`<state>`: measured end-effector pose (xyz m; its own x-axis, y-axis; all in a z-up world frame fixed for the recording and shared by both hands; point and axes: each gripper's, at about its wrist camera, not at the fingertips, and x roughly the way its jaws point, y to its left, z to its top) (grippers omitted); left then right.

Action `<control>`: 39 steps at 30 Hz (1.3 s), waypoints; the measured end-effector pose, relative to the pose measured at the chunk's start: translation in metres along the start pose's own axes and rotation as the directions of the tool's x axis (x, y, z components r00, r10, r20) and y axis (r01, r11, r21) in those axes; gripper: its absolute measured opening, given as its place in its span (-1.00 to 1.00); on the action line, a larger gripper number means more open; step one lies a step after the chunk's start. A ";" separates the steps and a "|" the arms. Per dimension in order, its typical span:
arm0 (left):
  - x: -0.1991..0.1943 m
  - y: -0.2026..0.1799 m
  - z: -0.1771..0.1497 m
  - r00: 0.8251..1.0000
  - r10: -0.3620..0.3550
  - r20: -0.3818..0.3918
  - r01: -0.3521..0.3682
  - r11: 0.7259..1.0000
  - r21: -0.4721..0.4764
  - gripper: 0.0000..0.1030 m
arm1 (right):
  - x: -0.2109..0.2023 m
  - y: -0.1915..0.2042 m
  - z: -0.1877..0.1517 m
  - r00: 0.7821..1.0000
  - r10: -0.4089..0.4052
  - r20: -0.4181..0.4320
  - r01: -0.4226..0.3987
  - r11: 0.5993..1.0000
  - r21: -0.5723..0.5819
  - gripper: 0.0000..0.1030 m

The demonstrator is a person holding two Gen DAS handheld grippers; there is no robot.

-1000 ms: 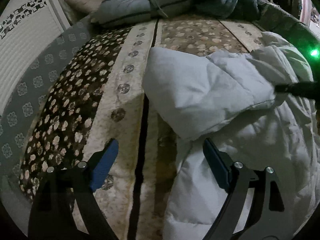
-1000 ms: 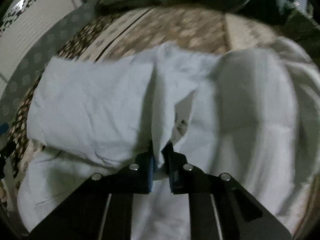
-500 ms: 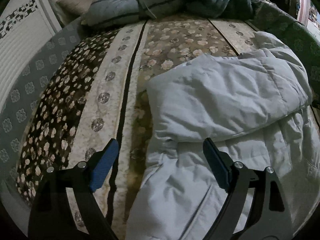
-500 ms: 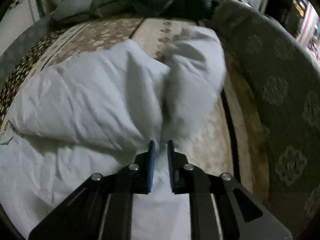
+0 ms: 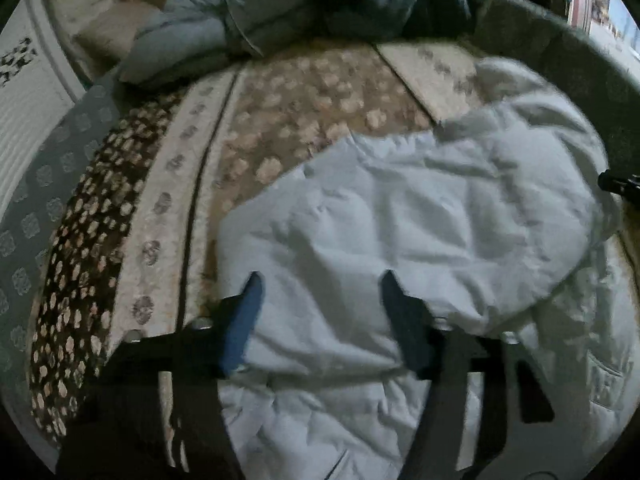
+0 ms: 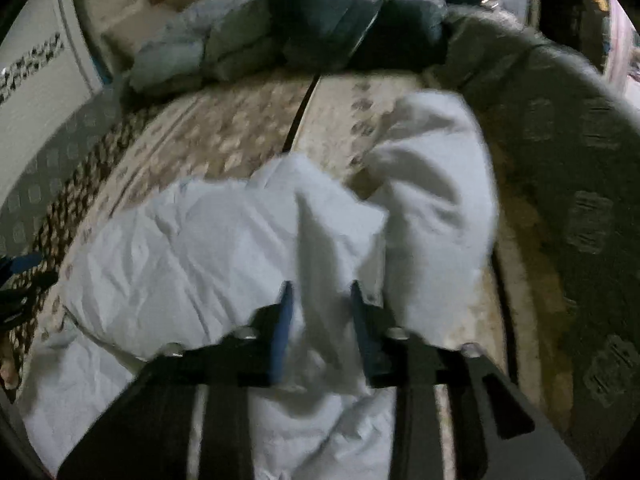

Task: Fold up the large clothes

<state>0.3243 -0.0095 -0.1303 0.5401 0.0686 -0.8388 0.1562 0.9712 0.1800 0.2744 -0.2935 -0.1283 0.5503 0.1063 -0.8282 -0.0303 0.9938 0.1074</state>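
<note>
On a bed spread with a floral, striped blanket (image 5: pixel 248 152), a large white padded jacket (image 5: pixel 400 216) lies partly folded, its bulk toward the near right of the mattress. A sleeve that stretched leftward across the jacket a second ago is now drawn over the body, so the garment makes a more compact mound. In the right wrist view a raised fold of the white fabric (image 6: pixel 320 240) stands between the pads of the right tool (image 6: pixel 320 300). That tool's jaws are narrowly parted, slightly wider than a moment ago; the fabric sits in the gap, but motion blur hides whether the pads still press on it. The left tool (image 5: pixel 320 292), which was hovering wide open over bare blanket at the jacket's left edge, has travelled right and now sits over the folded-in sleeve, its jaws closing with the padded cloth between them, though the pads do not yet appear to pinch it. The tip of the right tool shows at the far right edge of the left view. A heap of grey and dark bedding (image 5: pixel 312 12) lies at the far end of the bed. Judging by the layout, one sleeve fold is done and the left tool seems to be taking hold for the next fold.
</note>
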 end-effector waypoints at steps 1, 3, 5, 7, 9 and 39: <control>0.015 -0.001 0.001 1.000 0.004 -0.025 -0.004 1.000 -0.005 0.09 | 0.015 0.002 -0.001 0.999 -0.023 -0.038 0.022 1.000 -0.021 -0.74; 0.042 0.001 -0.001 0.997 0.018 -0.072 -0.019 1.000 -0.016 0.09 | 0.038 0.002 -0.009 0.996 -0.027 -0.090 0.025 0.999 -0.030 -0.80; 0.073 0.005 -0.011 0.992 0.013 -0.129 -0.018 0.999 -0.034 0.09 | 0.055 0.002 -0.019 0.992 -0.033 -0.125 0.028 0.999 -0.041 -0.85; 0.090 0.006 -0.016 0.991 -0.006 -0.133 0.000 0.999 -0.042 0.11 | 0.073 0.006 -0.028 0.990 -0.037 -0.139 0.026 0.997 -0.077 -0.88; 0.097 -0.001 -0.013 0.993 0.024 -0.114 -0.025 1.000 -0.002 0.16 | 0.083 0.009 -0.028 0.988 -0.044 -0.145 0.030 0.995 -0.099 -0.88; 0.036 0.014 0.021 1.000 0.027 -0.005 -0.027 0.999 0.017 0.80 | 0.053 -0.153 0.073 0.988 -0.132 -0.083 0.144 0.977 0.158 0.50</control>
<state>0.3632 0.0021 -0.1475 0.5401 0.0956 -0.8361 0.1560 0.9649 0.2111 0.3693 -0.4422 -0.1480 0.4788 -0.0234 -0.8776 0.1817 0.9806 0.0729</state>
